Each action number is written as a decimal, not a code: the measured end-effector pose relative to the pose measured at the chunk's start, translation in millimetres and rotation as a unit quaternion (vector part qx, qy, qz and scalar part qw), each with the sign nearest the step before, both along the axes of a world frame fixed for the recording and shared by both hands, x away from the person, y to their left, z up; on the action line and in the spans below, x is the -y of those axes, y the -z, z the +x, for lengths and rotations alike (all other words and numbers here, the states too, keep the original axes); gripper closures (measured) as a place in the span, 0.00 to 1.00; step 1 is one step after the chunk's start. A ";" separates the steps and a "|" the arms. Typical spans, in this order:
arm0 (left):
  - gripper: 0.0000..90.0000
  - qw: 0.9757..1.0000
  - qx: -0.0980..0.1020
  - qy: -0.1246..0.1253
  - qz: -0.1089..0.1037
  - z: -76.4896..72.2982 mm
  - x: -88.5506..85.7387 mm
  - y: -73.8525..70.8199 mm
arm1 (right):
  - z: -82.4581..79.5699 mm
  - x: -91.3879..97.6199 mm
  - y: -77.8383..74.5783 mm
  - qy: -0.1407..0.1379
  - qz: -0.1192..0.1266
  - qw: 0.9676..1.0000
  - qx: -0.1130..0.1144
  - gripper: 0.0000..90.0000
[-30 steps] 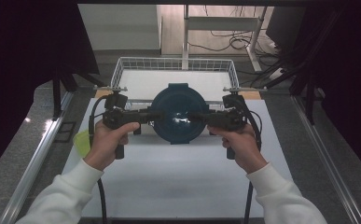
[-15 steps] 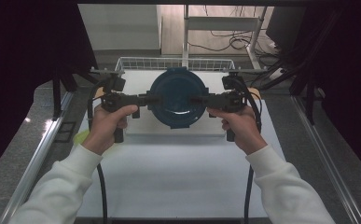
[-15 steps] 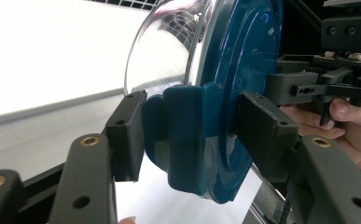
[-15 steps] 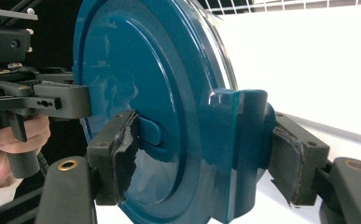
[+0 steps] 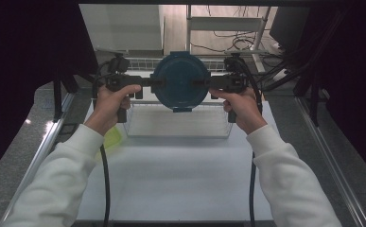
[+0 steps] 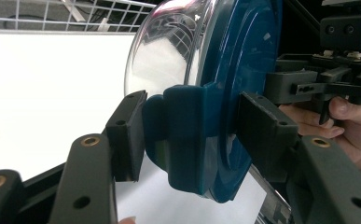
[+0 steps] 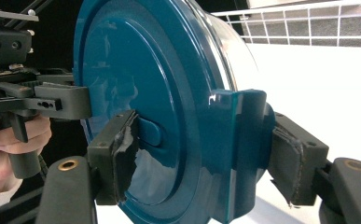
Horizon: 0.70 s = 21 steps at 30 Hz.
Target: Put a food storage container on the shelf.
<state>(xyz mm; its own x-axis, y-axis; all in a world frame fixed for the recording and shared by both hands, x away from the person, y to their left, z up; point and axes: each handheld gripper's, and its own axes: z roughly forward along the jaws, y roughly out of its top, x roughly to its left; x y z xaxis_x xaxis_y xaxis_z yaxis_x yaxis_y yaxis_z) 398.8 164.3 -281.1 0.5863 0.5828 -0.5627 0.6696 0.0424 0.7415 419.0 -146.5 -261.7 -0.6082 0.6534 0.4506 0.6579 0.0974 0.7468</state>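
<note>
A round container with a dark blue lid (image 5: pixel 180 81) hangs in the air above the far part of the white tabletop (image 5: pixel 180 175), over the wire basket (image 5: pixel 176 120) that stands near the tabletop's far edge. It is tipped on its side, so the lid faces the person and the clear bowl part (image 6: pixel 169 46) points away, toward the far edge.

The left hand-held gripper (image 5: pixel 150 82) clamps the container at its left side: in the left gripper view one pad presses on the blue clip (image 6: pixel 183 135) at the rim and the other pad on the face of the lid. The right hand-held gripper (image 5: pixel 208 83) clamps the opposite side in the same way; in the right gripper view one worn pad lies on the lid's flat face and the other on the blue clip (image 7: pixel 241 140) at the rim. Both are clenched on the container, which touches nothing else.

The person's left hand (image 5: pixel 112 106) and right hand (image 5: pixel 241 109) grip the handles, white sleeves reaching in from the near edge. A yellow-green thing (image 5: pixel 110 140) lies near the tabletop's left edge, partly under the left forearm; I cannot tell what it is
</note>
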 end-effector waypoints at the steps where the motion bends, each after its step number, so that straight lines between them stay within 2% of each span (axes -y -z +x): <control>1: 0.49 1.000 -0.002 0.000 -0.001 3.7 -0.3 0.4 | 2.7 0.0 0.0 0.000 0.000 1.000 -0.002 0.34; 9: 0.50 1.000 -0.015 0.003 0.000 31.3 -1.1 7.8 | 31.8 0.5 7.7 0.001 0.006 1.000 -0.021 0.35; 13: 0.50 1.000 -0.029 0.005 -0.001 43.1 -2.9 15.3 | 43.8 0.0 13.3 0.003 0.006 0.999 -0.032 0.35; 19: 0.50 0.999 -0.043 0.001 -0.004 52.8 -4.0 23.3 | 59.2 -1.7 22.9 0.005 0.009 0.999 -0.053 0.35; 21: 0.50 0.999 -0.045 0.001 -0.005 54.6 -4.4 24.5 | 60.0 -1.8 23.5 0.005 0.009 0.998 -0.057 0.35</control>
<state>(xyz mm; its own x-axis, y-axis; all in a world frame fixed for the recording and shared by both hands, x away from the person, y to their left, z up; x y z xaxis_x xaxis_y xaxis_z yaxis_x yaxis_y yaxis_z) 453.4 168.7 -305.6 0.5348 0.5756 -0.6187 0.7330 0.0482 0.6785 479.1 -144.7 -285.2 -0.5464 0.6502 0.5278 0.7390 0.0779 0.6691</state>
